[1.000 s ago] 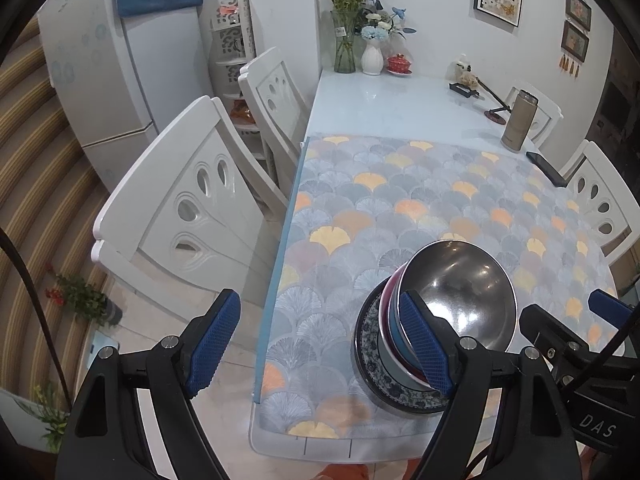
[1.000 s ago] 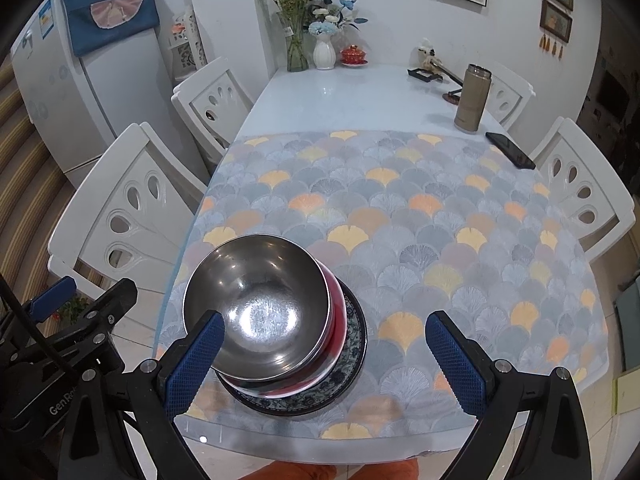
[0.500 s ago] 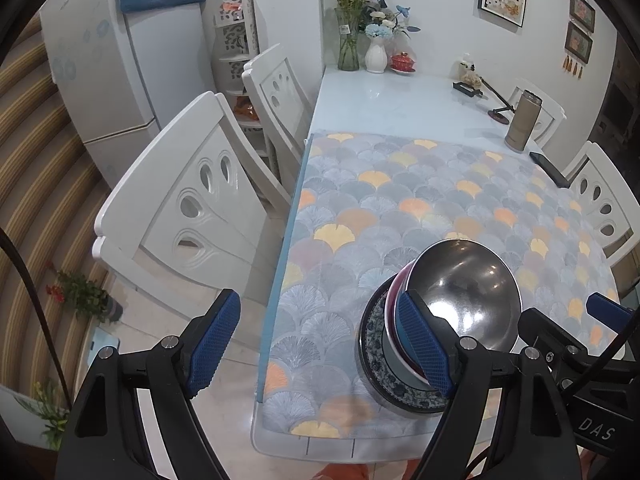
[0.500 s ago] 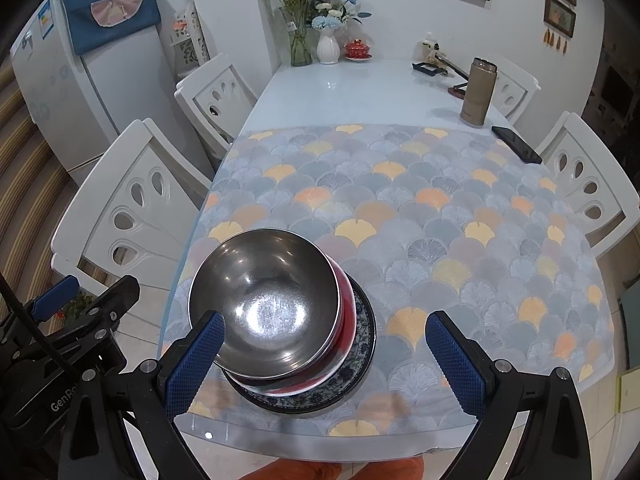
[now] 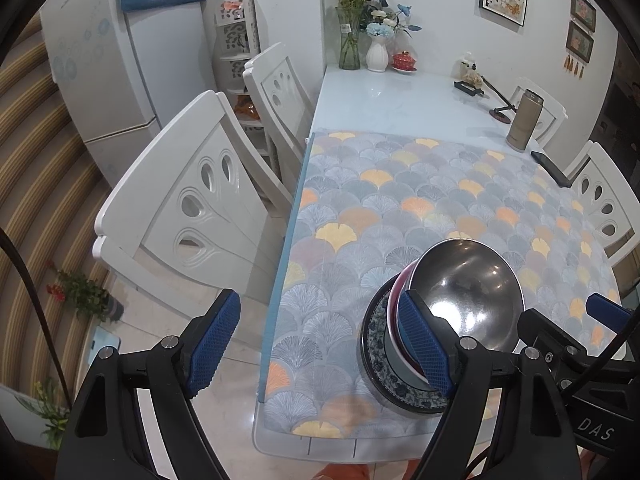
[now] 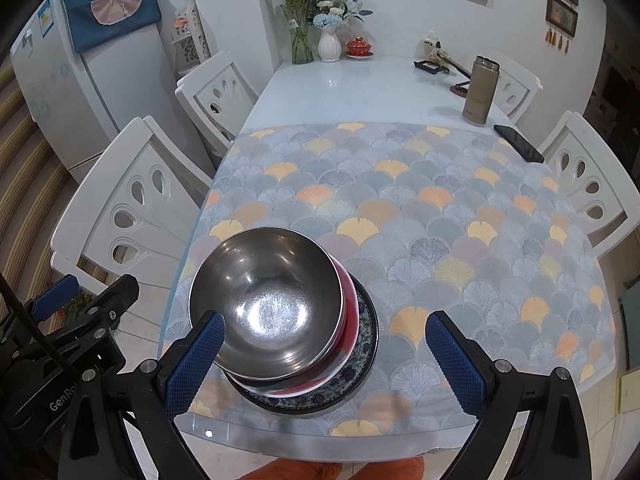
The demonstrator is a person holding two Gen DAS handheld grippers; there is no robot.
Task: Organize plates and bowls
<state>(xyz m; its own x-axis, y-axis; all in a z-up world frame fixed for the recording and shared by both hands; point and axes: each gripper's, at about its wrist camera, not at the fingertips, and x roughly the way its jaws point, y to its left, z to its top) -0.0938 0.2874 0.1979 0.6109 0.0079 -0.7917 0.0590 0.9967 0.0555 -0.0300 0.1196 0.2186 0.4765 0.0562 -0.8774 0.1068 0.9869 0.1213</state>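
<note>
A steel bowl [image 6: 268, 300] sits in a red bowl [image 6: 350, 312] on a blue-patterned plate [image 6: 360, 360], stacked near the table's front left edge. The stack also shows in the left wrist view: steel bowl [image 5: 468, 292], plate [image 5: 376, 344]. My right gripper [image 6: 326, 360] is open and empty, held above and in front of the stack. My left gripper [image 5: 320, 344] is open and empty, left of the stack, over the table edge. Neither touches the dishes.
A patterned mat [image 6: 440, 220] covers the near half of the table. A thermos [image 6: 480, 92], phone [image 6: 518, 142], vases [image 6: 330, 44] and a red teacup [image 6: 358, 46] stand at the far end. White chairs [image 6: 132, 208] line both sides.
Both grippers have drawn back and up a little from the stack. The dishes have not moved.
</note>
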